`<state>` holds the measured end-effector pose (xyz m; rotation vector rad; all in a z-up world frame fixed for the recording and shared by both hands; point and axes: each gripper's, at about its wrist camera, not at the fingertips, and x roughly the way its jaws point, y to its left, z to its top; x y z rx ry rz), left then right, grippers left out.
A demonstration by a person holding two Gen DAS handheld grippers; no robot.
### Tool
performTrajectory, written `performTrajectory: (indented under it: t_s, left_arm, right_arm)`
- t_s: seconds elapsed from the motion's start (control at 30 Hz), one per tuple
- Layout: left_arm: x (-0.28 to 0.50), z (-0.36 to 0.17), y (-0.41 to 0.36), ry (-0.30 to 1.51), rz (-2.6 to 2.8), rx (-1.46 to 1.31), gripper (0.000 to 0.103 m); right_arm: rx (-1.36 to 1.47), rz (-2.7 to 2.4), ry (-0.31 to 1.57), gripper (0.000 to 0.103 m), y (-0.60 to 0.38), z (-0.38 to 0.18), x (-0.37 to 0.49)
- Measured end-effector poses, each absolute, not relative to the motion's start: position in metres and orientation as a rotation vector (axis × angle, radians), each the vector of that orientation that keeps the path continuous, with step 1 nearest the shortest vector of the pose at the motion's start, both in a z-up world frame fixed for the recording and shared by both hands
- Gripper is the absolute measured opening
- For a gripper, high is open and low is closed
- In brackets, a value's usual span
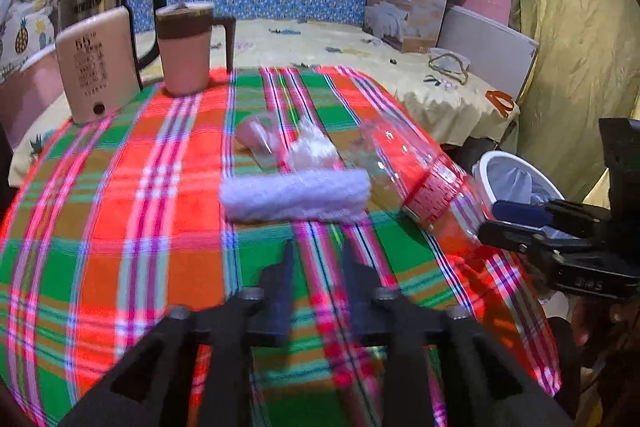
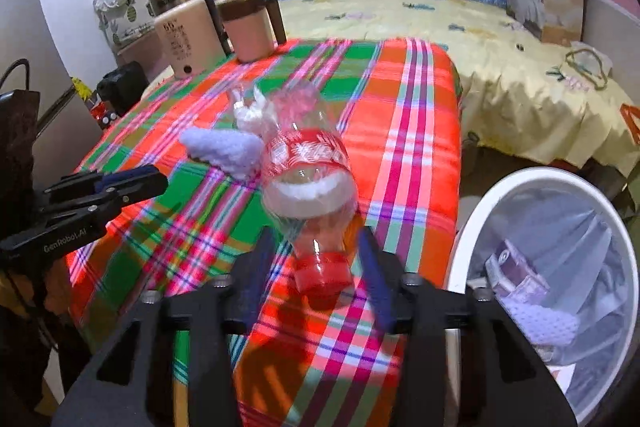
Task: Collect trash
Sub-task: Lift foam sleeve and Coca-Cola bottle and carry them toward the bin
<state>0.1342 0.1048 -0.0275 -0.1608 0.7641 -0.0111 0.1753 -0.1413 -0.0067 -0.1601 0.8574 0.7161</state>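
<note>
**Both grippers parted over the plaid cloth, bottle lying cap-first toward the right one**

Fingers [image 1: 285, 267] of the left gripper [image 1: 318, 263] stand moderately apart with only tablecloth between them; they grip nothing and hover short of the trash. Beyond them, on the red, green and orange plaid tablecloth [image 1: 120, 187], a fuzzy white rolled cloth [image 1: 295, 195] lies crosswise, its long axis running left to right in the left wrist view. Just behind it sit a crumpled clear plastic wrapper [image 1: 310, 147] and a small clear plastic cup [image 1: 256, 137] on its side.

To the right lies the clear plastic bottle with a red label [image 2: 306, 183], on its side near the table's right edge. Its long axis runs away from the right wrist camera, its base toward the wrapper and its red cap [image 2: 322, 273] pointing at the right gripper [image 2: 320, 259]. That gripper's blue-padded fingers [image 2: 374, 267] are spread wide on either side of the cap and neck, not pressing on them.

Farther right, beside the table and lower, stands a round white wastebasket with a pale liner [image 2: 476, 211], already holding some purple and white trash.
</note>
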Motion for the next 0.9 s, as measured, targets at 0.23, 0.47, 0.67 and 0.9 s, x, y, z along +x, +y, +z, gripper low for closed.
performTrajectory:
  t_s: [0.23, 0.47, 0.67, 0.9]
  left_arm:
    - [0.172, -0.025, 0.121, 0.751, -0.077, -0.055, 0.057]
    - [0.199, -0.051, 0.116, 0.809, -0.158, 0.101, 0.064]
    - [0.199, -0.053, 0.104, 0.812, -0.167, 0.197, 0.069]
    - [0.19, -0.052, 0.094, 0.822, -0.023, 0.236, 0.02]
  right_arm:
    - [-0.21, 0.763, 0.804, 0.071, -0.123, -0.006, 0.192]
    - [-0.312, 0.711, 0.839, 0.071, -0.1, -0.026, 0.215]
    - [-0.23, 0.727, 0.882, 0.064, -0.107, -0.029, 0.217]
    - [-0.186, 0.715, 0.876, 0.064, -0.118, -0.027, 0.205]
